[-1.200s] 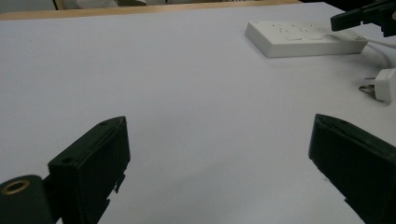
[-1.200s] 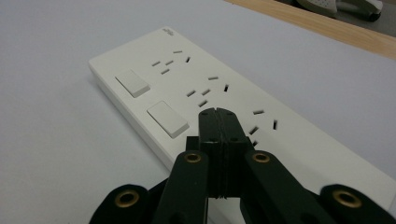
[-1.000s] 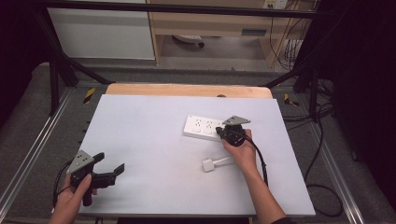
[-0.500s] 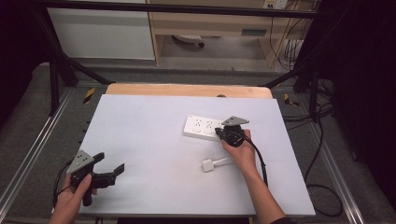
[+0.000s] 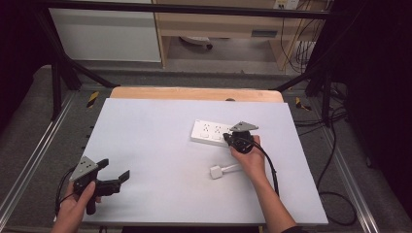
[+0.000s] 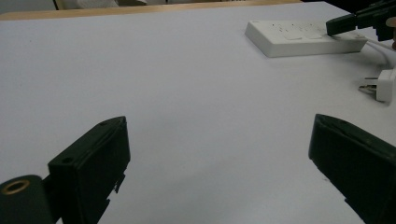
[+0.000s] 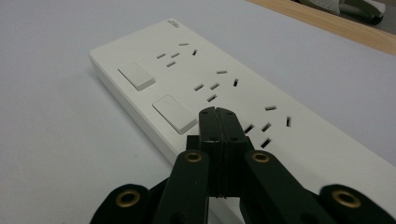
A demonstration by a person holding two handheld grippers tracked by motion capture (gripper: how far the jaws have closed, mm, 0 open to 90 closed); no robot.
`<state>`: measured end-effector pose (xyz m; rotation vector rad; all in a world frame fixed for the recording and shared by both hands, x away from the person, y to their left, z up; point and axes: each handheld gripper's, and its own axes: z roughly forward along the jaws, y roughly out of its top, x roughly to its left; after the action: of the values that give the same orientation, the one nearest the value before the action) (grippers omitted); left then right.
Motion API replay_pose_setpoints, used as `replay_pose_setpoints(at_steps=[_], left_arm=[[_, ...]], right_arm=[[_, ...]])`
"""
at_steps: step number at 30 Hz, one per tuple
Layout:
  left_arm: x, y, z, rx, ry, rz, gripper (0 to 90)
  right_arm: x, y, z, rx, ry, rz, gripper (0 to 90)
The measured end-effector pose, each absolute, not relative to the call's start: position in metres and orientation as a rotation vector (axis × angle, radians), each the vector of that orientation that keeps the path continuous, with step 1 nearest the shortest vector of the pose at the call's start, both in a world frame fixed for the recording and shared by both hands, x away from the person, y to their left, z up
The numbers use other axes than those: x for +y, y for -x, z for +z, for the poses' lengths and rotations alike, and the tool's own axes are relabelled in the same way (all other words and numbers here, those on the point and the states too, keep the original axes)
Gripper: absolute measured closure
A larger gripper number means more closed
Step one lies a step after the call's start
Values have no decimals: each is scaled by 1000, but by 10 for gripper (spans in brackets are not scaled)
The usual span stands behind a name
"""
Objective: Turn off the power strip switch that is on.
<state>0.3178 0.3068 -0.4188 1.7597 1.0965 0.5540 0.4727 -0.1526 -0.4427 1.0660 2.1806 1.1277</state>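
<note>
A white power strip (image 5: 210, 132) (image 6: 303, 38) (image 7: 154, 51) lies flat right of the table's middle, with two rocker switches (image 7: 175, 113) and several socket groups on top. My right gripper (image 5: 228, 140) (image 7: 218, 113) is shut with nothing between its jaws. Its tip sits over the strip's top face, just beside the nearer switch; whether it touches I cannot tell. A white plug (image 5: 217, 171) (image 6: 385, 85) with a short white cable lies on the table in front of the strip, by the right hand. My left gripper (image 5: 115, 169) (image 6: 218, 122) is held open and empty at the near left.
The table has a pale grey top (image 5: 160, 145) with a wooden strip (image 5: 194, 93) along its far edge. Metal frame rails (image 5: 29, 160) run along both sides. A black cable (image 5: 272, 170) trails from the right gripper over the near right; more cables lie on the floor at right.
</note>
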Motion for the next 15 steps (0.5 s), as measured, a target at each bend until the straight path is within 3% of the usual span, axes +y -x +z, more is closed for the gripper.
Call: replay_pose_setpoints(at_steps=[15], left_arm=[[307,-318,-419,1096,-1758,557,53]], right_arm=[[-150,-472,-444,2187,-1063,1129,900]])
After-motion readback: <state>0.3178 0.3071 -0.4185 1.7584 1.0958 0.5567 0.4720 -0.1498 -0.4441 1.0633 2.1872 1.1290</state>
